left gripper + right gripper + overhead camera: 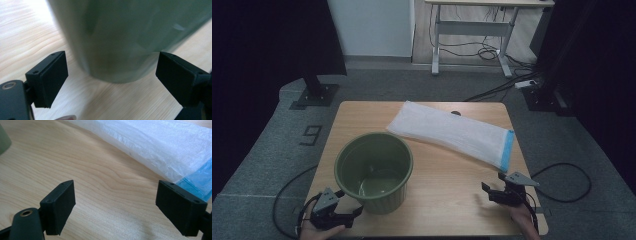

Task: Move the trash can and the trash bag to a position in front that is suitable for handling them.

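Left gripper (346,202): held low at the near left corner of the table (447,200), jaws spread wide with nothing between the pads. In the left gripper view (112,82) the two black jaws stand apart over bare wood, and the base of the green bucket (120,37) sits just ahead of them, centred on the gap. Whether the jaw tips touch the bucket wall cannot be told; the wall is blurred there. In the high view the bucket (374,172) stands upright immediately to the right of and just beyond this gripper, open mouth up, interior bare apart from a sheen at the bottom.

Right gripper (494,186): held at the near right edge of the table, jaws likewise spread wide and holding nothing. In the right gripper view (115,202) the pads frame bare wood grain. The white plastic bag (155,147) lies flat beyond the jaws, toward the far right of that view, and its blue end strip (197,182) is just past the right-hand jaw, apart from it.

In the high view the bag (452,132) lies diagonally across the far half of the table, its blue strip (508,149) the end nearest the right gripper. The bucket stands well to that gripper's left, and the bag's near edge runs close by the bucket rim.

A cable (569,182) trails off the right side onto the grey floor.
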{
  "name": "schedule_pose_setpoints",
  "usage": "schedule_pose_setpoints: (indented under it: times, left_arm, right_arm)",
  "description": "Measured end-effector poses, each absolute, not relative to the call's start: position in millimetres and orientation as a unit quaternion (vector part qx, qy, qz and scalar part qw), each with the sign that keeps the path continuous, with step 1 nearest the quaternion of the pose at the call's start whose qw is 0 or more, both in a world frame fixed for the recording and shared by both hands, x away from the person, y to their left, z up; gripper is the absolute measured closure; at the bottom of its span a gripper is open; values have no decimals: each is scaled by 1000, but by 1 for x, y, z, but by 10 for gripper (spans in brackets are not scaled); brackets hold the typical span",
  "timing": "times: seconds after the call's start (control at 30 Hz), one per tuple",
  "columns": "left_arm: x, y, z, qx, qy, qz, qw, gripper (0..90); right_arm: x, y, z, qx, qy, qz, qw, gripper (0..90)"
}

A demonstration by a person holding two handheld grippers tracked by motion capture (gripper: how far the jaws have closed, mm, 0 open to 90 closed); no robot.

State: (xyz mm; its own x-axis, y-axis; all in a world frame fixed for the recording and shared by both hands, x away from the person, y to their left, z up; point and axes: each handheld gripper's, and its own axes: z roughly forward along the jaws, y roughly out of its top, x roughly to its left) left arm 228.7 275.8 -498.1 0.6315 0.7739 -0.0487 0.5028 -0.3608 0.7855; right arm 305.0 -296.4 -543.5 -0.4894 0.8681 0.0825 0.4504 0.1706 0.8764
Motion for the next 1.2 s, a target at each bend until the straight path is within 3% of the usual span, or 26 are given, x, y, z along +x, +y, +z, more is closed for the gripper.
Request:
schedule_pose_setpoints:
  times: [0.07, 0.9, 1.2]
  left_arm:
    - [237, 264, -498, 823, 365, 153, 408, 98]
    - [316, 179, -490, 839, 328, 131, 415, 115]
    - [340, 158, -488, 839, 319, 128, 422, 133]
  right_arm:
    - [306, -297, -542, 454, 726, 464, 226, 154]
    - [296, -287, -542, 431, 741, 463, 225, 159]
    - [291, -292, -538, 442, 722, 495, 195, 159]
